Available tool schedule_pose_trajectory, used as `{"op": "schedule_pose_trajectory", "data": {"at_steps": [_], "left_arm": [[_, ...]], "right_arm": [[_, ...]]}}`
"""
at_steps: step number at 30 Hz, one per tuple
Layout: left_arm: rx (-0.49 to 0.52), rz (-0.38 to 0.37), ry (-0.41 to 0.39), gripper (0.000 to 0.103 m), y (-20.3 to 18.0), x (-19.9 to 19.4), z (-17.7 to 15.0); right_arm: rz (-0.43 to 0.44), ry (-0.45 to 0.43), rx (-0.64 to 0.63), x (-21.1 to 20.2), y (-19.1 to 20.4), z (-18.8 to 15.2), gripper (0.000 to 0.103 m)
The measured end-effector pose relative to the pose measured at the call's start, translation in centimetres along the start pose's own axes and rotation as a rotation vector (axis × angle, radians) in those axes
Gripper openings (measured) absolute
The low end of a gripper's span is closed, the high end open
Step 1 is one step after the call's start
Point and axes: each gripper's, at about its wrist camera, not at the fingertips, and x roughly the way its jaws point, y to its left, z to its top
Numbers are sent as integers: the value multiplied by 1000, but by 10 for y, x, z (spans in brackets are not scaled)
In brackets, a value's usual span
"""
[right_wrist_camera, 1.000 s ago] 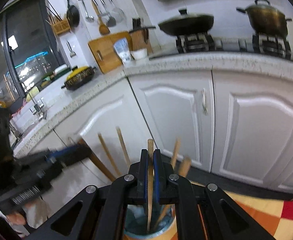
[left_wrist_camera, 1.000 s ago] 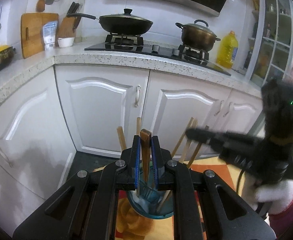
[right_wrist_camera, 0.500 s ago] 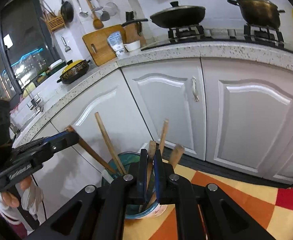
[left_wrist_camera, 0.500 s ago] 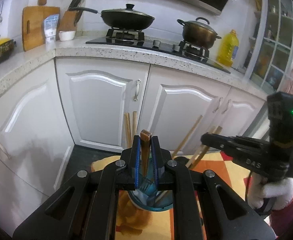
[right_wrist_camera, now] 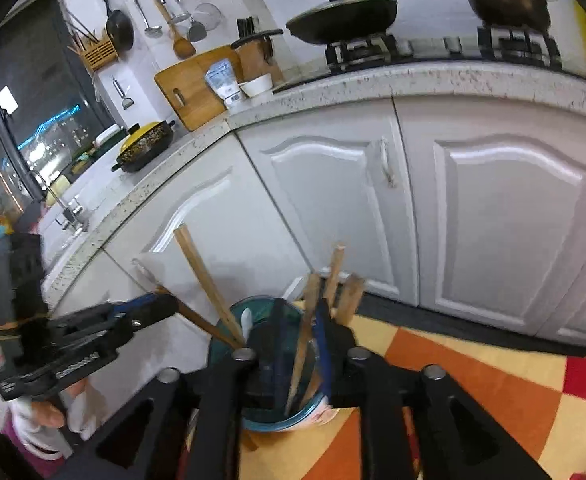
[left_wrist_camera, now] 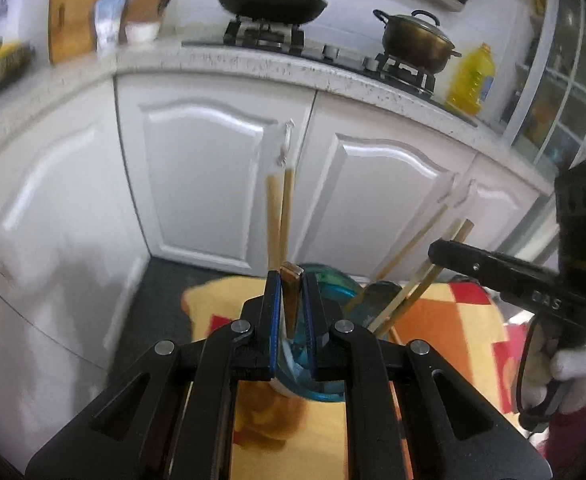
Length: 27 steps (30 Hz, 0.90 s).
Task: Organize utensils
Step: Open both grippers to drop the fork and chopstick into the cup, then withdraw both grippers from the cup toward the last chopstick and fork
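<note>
On the yellow, orange and red checked cloth [right_wrist_camera: 473, 364], nearest: a round blue-green glass holder [left_wrist_camera: 325, 280], upright, already stocked with several pale wooden chopsticks [left_wrist_camera: 281, 208] leaning outward.

Left hand-held gripper [left_wrist_camera: 292, 292]: clamped on a flat dark-brown wooden handle [left_wrist_camera: 291, 280], its lower end down inside the holder's mouth.

Right hand-held gripper [right_wrist_camera: 299, 344]: jaws opening; a slim light wooden stick [right_wrist_camera: 303, 344] stands between them, lower end in the holder, pads apparently no longer pressing it.

Risks, as judged: the two hand-held grippers crowd one small rim; either withdrawing sideways could snag a leaning chopstick and tip the holder. The freed stick may topple against its neighbours.

Room: clear above the holder; cloth open to the right. The holder sits near the cloth's far edge, dark floor [left_wrist_camera: 165, 292] beyond.

Far: white panelled cabinet doors [right_wrist_camera: 493, 216], speckled stone bench [right_wrist_camera: 373, 80] with stove and pans, well apart.
</note>
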Motion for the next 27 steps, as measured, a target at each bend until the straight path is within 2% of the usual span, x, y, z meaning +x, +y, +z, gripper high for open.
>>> {"op": "schedule_pose_trajectory", "data": {"at_steps": [5, 8, 12, 24, 27], "left_arm": [[17, -16, -6, 9, -12, -4, -3], [19, -14, -24, 14, -17, -8, -3], [2, -18, -48, 42, -20, -20, -4], [30, 49, -86, 43, -44, -43, -24], [52, 85, -101, 49, -51, -48, -30]], "right_arm": [[25, -3, -15, -10, 6, -3, 31], [32, -6, -13, -17, 8, -6, 33], [40, -24, -6, -30, 6, -10, 33], [-17, -37, 3, -60, -10, -33, 35], [-61, -42, -23, -69, -11, -41, 36]]}}
